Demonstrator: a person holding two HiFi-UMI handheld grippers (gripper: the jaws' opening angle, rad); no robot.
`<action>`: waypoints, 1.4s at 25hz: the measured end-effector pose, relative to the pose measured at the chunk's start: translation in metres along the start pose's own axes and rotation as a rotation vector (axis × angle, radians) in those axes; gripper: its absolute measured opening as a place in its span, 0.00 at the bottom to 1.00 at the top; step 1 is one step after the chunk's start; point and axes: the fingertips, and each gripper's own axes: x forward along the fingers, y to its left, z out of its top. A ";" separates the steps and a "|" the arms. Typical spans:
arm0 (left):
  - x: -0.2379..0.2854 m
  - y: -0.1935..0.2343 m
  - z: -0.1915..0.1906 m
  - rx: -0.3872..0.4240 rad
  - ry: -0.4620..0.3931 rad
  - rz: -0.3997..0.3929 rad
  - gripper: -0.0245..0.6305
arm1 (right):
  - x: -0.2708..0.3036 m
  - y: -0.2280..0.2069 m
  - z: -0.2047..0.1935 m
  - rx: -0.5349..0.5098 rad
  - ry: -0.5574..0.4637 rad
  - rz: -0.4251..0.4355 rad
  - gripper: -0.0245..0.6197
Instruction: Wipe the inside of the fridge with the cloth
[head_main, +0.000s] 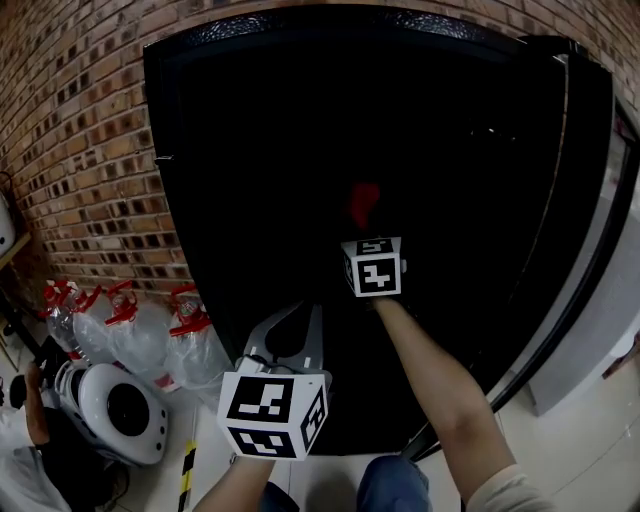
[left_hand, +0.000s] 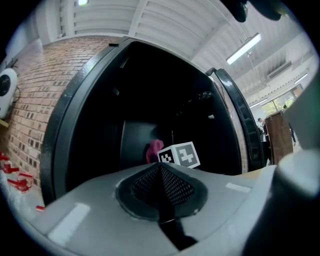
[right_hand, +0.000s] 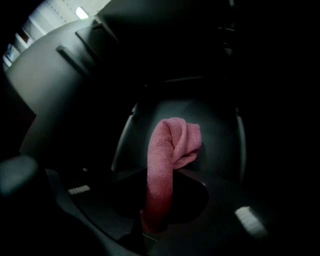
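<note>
The black fridge (head_main: 250, 150) stands open, its inside very dark. My right gripper (head_main: 366, 225) reaches into it, shut on a pink cloth (head_main: 364, 203). In the right gripper view the cloth (right_hand: 167, 160) rises rolled from between the jaws and folds over at the top, in front of a dark inner wall (right_hand: 220, 130). Whether it touches the wall I cannot tell. My left gripper (head_main: 300, 335) hangs lower, outside the fridge's front, jaws shut with nothing between them. From the left gripper view the cloth (left_hand: 154, 150) and the right gripper's marker cube (left_hand: 180, 155) show inside the fridge.
The fridge door (head_main: 590, 230) stands open at the right. A brick wall (head_main: 70, 140) runs along the left. Clear bags with red ties (head_main: 150, 335) and a white round appliance (head_main: 120, 410) lie on the floor at the lower left.
</note>
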 end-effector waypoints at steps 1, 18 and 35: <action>0.003 -0.002 -0.001 -0.003 0.003 -0.007 0.06 | -0.004 -0.009 -0.002 0.009 0.006 -0.024 0.13; 0.039 -0.029 -0.016 -0.019 0.040 -0.071 0.06 | -0.092 -0.038 0.020 0.162 -0.036 -0.062 0.13; 0.041 -0.032 -0.024 -0.042 0.049 -0.072 0.06 | -0.223 -0.011 0.027 0.207 -0.110 -0.004 0.13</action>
